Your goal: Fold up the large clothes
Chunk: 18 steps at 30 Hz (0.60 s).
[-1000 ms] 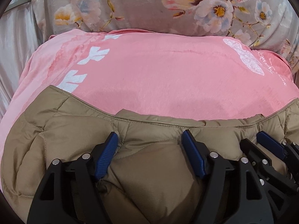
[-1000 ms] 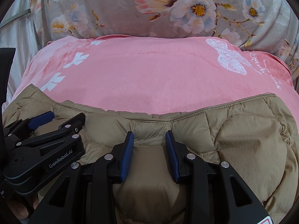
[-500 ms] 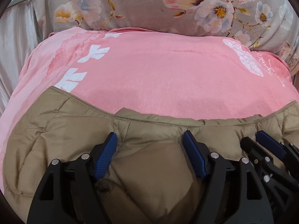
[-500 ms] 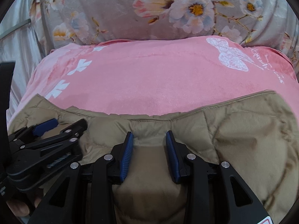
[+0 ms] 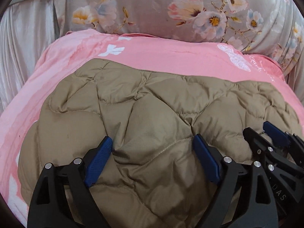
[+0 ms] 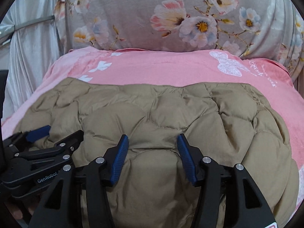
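The pink printed bedsheet (image 6: 171, 70) fills the ground beyond both pairs of fingers, and past it a grey floral fabric (image 6: 144, 9) rises at the back, with pale silvery curtain cloth (image 5: 24, 43) off to the left.

On the sheet lies the tan quilted puffer jacket (image 5: 152, 102), spread from under the fingers forward to a far edge that stops short of the floral fabric. I judge it light for its bulk, soft and springy, with a smooth shell that could slide out of a shallow pinch; its padding will likely push a fold open unless pressed. A hold deep on a stitched seam or a hemmed edge should serve better than one on a puffed panel.

The left gripper (image 5: 152, 159) stands wide apart, a broad hump of jacket bulging between its blue pads (image 5: 98, 161); whether the pads actually pinch it I cannot tell. The right gripper (image 6: 153, 158), just beside it, is spread somewhat less, with a rounded mound of the same jacket swelling between its blue pads (image 6: 119, 161); its hold is equally unclear.

No container shows in either view.
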{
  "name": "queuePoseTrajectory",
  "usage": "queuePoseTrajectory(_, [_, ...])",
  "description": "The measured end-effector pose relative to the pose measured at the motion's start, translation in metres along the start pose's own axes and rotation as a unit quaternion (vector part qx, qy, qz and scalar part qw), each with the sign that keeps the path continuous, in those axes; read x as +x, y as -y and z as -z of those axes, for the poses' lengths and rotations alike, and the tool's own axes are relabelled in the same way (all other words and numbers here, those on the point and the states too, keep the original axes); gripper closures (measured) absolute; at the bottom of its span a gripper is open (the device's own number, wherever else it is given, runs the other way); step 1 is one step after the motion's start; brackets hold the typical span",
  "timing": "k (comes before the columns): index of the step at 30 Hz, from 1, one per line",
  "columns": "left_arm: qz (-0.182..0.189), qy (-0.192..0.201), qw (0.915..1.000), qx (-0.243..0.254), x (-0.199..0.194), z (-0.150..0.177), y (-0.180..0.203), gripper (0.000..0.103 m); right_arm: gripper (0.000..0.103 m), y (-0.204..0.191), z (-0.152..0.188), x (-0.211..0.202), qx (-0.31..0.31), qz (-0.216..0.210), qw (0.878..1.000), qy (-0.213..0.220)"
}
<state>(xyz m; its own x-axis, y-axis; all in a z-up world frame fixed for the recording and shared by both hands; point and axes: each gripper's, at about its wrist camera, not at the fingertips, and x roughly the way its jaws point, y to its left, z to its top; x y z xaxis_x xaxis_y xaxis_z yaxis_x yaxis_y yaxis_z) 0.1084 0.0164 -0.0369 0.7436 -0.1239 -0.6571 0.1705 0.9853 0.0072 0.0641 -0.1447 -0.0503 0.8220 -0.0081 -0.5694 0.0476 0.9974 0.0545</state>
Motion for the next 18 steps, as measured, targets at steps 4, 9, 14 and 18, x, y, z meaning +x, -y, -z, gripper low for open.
queuePoseTrajectory(4, [-0.013, 0.004, 0.9999, 0.003, 0.006, 0.002, 0.002, 0.016, 0.048, -0.001, 0.002, 0.006, -0.001, 0.008, 1.0, -0.01])
queuePoseTrajectory(9, [-0.019, -0.001, 0.9998, 0.002, 0.011, 0.005, 0.003, 0.016, 0.048, -0.003, 0.003, 0.009, -0.002, 0.014, 1.0, -0.019])
queuePoseTrajectory(14, [-0.027, -0.007, 0.9996, 0.004, 0.014, 0.005, 0.004, 0.016, 0.048, -0.004, 0.005, 0.012, -0.002, 0.016, 1.0, -0.025])
queuePoseTrajectory(18, [-0.033, -0.009, 0.9994, 0.004, 0.015, 0.005, 0.005, 0.016, 0.048, -0.003, 0.005, 0.012, -0.002, 0.016, 1.0, -0.025])
